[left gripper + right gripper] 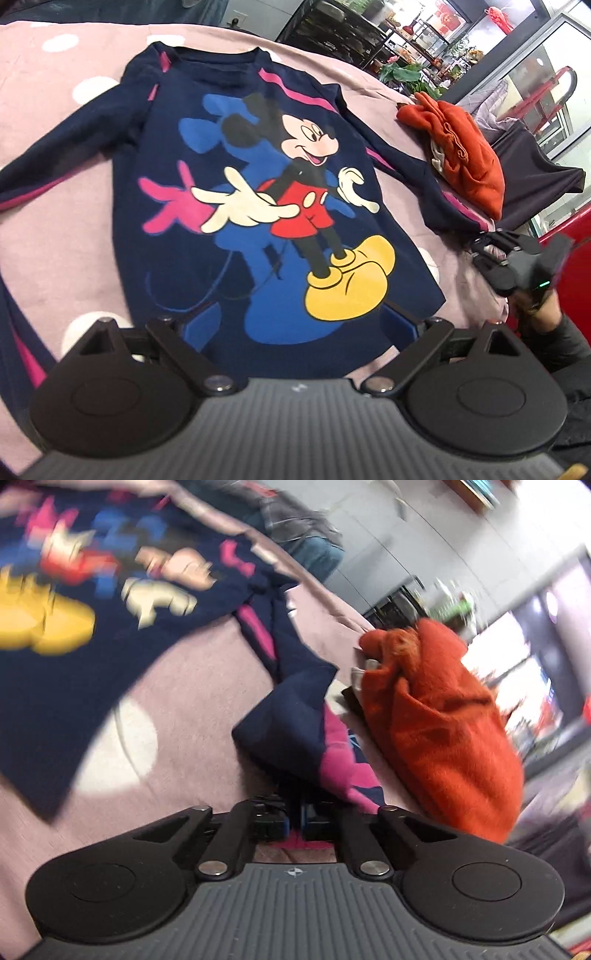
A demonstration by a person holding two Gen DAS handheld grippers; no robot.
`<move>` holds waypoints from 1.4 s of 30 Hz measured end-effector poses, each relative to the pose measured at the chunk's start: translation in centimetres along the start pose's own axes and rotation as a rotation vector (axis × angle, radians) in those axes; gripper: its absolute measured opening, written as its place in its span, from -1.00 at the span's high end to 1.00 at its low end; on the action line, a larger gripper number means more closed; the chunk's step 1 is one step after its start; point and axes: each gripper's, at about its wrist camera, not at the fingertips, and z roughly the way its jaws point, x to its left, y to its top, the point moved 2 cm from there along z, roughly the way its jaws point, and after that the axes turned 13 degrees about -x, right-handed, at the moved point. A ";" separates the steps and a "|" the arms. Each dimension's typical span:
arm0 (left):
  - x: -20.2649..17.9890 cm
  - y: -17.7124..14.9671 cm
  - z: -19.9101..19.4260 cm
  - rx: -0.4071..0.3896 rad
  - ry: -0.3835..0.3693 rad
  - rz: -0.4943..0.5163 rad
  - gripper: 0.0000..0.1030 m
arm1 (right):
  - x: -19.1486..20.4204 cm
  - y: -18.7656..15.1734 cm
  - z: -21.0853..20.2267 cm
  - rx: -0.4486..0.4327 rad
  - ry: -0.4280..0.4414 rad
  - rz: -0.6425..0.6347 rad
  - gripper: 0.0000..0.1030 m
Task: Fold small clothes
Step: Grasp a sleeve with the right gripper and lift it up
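Observation:
A navy long-sleeved shirt [258,177] with a Mickey Mouse print lies face up and spread on a pink polka-dot cloth [66,229]. My left gripper [299,325] is open, its fingers wide apart over the shirt's bottom hem. My right gripper [294,821] is shut on the cuff of the shirt's right sleeve [295,716], which has a pink stripe. The right gripper also shows in the left wrist view [491,243] at the sleeve's end. The right wrist view is blurred by motion.
A crumpled orange garment [461,151] lies on the cloth's right side, close to the held sleeve; it also shows in the right wrist view [443,720]. A dark cloth [535,173] lies behind it. Shelves and plants [406,70] stand beyond the table.

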 end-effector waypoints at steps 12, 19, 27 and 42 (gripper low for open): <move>-3.8 3.4 5.5 -0.087 0.056 0.135 -0.82 | -15.0 3.5 -6.8 -0.312 0.263 1.061 0.95; -7.6 8.1 12.5 -0.114 0.032 0.207 -0.74 | -19.9 3.5 -7.2 -0.488 0.420 1.390 0.94; -13.6 14.4 21.7 -0.102 0.057 0.419 -0.12 | -27.1 4.1 -5.7 -0.706 0.502 1.620 0.92; -17.6 17.0 34.6 0.061 0.163 0.499 -0.10 | -32.0 8.3 -1.9 -0.785 0.672 1.560 0.94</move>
